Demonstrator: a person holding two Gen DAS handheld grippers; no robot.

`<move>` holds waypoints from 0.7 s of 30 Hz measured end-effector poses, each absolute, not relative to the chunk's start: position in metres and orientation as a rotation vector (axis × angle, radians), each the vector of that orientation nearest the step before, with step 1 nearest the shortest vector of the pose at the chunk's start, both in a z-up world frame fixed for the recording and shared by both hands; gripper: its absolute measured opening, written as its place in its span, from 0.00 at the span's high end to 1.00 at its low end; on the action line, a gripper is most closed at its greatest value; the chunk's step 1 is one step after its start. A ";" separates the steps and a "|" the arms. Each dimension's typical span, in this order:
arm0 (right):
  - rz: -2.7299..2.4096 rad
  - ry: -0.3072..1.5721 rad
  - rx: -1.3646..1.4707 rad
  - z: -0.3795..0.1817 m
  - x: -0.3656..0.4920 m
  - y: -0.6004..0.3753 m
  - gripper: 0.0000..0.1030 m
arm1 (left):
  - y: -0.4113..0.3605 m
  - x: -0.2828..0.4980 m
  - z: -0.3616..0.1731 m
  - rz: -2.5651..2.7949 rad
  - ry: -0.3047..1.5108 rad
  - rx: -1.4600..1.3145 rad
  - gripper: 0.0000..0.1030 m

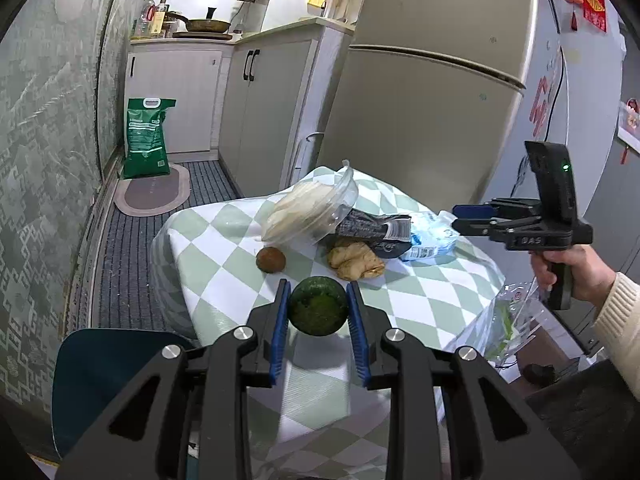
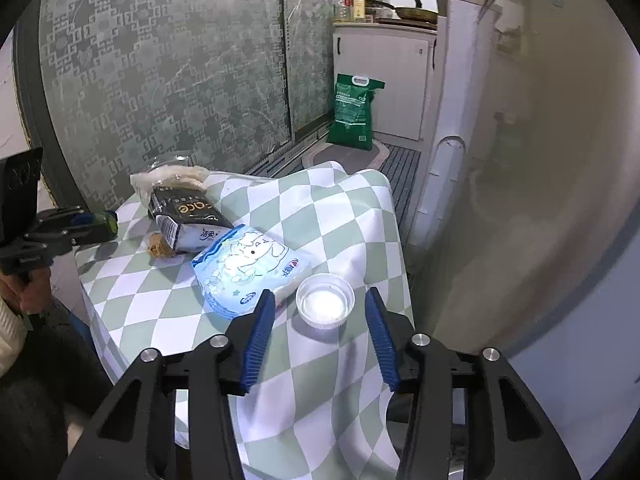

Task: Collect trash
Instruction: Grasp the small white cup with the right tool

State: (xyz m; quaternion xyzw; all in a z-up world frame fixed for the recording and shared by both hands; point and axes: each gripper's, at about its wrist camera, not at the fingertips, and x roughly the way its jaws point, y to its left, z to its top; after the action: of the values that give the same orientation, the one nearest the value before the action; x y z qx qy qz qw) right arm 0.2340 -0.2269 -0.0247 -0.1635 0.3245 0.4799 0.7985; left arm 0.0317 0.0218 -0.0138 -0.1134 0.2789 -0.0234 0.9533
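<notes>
My left gripper [image 1: 318, 300] is shut on a round dark green fruit [image 1: 318, 312] and holds it above the near edge of the checkered table [image 1: 224, 276]. On the table lie a brown round fruit [image 1: 271, 259], a crumpled brown scrap [image 1: 354, 260], a clear plastic container [image 1: 312, 208], a black packet [image 2: 184, 212] and a light blue tissue pack [image 2: 248, 268]. My right gripper [image 2: 320, 300] is open, its jaws on either side of a small clear plastic cup [image 2: 325, 304] on the table. The right gripper also shows in the left wrist view [image 1: 472, 218].
A fridge [image 1: 432, 92] stands right behind the table. A clear plastic bag [image 1: 516, 324] hangs at the table's right side, and a blue chair [image 1: 100, 364] is at its left. A green sack [image 1: 146, 138] and a mat [image 1: 154, 194] are on the floor by the cabinets.
</notes>
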 end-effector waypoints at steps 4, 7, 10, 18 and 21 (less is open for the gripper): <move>1.033 0.705 -0.367 -0.028 0.237 -0.221 0.62 | 0.022 0.029 -0.013 -0.055 0.562 -0.239 0.71; 1.025 0.711 -0.391 -0.032 0.238 -0.218 0.71 | 0.025 0.027 -0.013 -0.055 0.561 -0.242 0.71; 1.012 0.690 -0.409 -0.028 0.235 -0.217 0.71 | 0.026 0.026 -0.011 -0.055 0.557 -0.244 0.71; 1.037 0.638 -0.391 -0.002 0.222 -0.210 0.71 | 0.039 0.011 -0.005 -0.035 0.528 -0.267 0.71; 1.061 0.624 -0.405 0.003 0.212 -0.195 0.71 | 0.046 0.005 -0.002 -0.022 0.517 -0.279 0.71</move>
State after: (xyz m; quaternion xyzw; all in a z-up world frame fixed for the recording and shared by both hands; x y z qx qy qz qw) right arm 0.2123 -0.1946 0.0035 -0.1885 0.2907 0.4940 0.7974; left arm 0.0051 0.0456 -0.0025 -0.1377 0.2549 -0.0109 0.9570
